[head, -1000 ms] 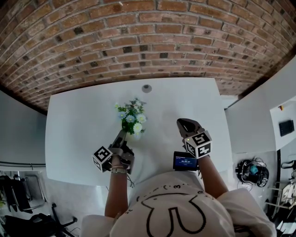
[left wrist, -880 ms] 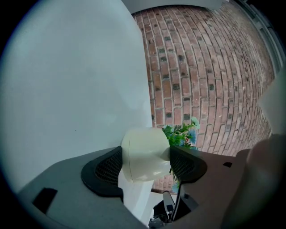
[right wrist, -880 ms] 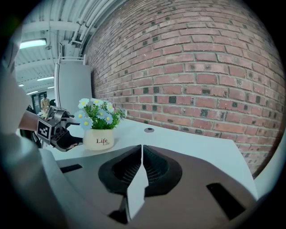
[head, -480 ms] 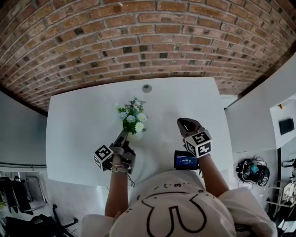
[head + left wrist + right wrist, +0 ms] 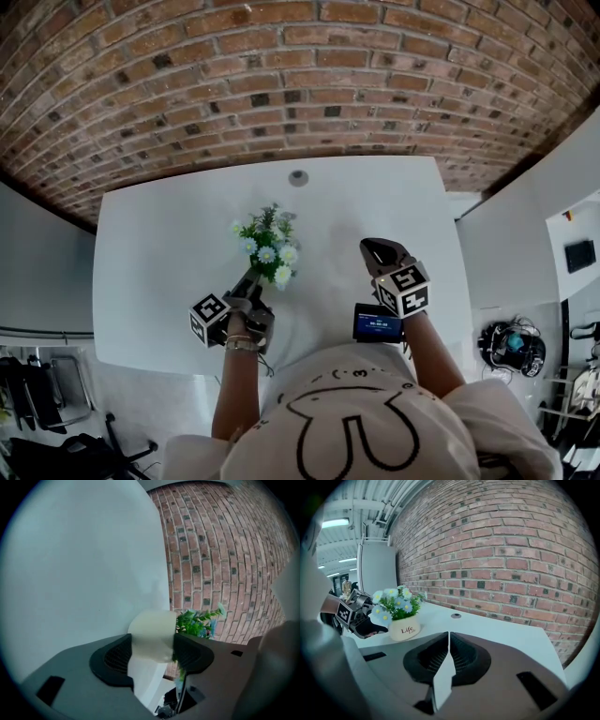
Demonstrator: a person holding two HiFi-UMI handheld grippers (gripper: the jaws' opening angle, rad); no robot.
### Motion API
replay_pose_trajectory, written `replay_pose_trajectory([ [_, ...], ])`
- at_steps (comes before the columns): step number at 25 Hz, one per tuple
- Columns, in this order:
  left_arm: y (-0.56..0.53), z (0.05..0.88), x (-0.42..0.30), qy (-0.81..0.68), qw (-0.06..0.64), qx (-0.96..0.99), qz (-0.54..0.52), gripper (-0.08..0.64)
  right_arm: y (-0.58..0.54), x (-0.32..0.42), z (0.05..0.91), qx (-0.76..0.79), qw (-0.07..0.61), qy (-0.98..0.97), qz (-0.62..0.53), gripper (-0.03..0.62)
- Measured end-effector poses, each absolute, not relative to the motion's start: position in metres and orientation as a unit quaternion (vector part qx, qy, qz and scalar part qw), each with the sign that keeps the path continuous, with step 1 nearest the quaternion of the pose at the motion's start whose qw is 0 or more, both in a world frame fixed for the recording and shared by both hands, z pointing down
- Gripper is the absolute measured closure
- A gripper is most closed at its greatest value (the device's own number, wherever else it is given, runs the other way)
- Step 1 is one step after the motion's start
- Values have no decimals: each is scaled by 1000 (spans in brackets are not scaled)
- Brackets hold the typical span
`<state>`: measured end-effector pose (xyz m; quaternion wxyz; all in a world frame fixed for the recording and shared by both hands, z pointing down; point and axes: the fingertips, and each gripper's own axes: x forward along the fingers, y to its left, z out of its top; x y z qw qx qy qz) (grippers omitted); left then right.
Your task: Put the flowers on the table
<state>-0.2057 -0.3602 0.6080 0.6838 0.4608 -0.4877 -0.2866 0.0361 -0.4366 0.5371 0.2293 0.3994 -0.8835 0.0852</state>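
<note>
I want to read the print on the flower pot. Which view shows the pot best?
The right gripper view: the flower pot stands side-on, its print facing the camera. The head view shows only the flowers from above, hiding the pot. The left gripper view shows a blurred plain cream side between the left gripper's closing tongs.

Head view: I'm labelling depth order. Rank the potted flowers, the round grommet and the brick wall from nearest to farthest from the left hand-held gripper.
1. Potted flowers, between the left hand-held gripper's closing jaws.
2. Round grommet, near the table's far edge.
3. Brick wall, beyond the table.
</note>
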Motion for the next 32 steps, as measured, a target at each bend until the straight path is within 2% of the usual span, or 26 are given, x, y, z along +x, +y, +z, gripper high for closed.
replay_pose_trajectory([
  [1,-359,610,-207,-491,683,461,-285,328,-436,36,537,399,229,-884,85,571],
  [2,-358,611,-207,-492,680,464,-284,345,-436,36,538,398,230,-884,85,571],
  [18,-360,609,-208,-494,679,465,-280,353,-433,36,534,402,227,-883,85,571],
  [24,-355,597,-211,-497,670,476,-278,450,-419,39,530,407,223,-882,83,571],
  [32,-336,589,-218,-498,667,481,-276,485,-401,36,519,416,213,-881,78,571],
])
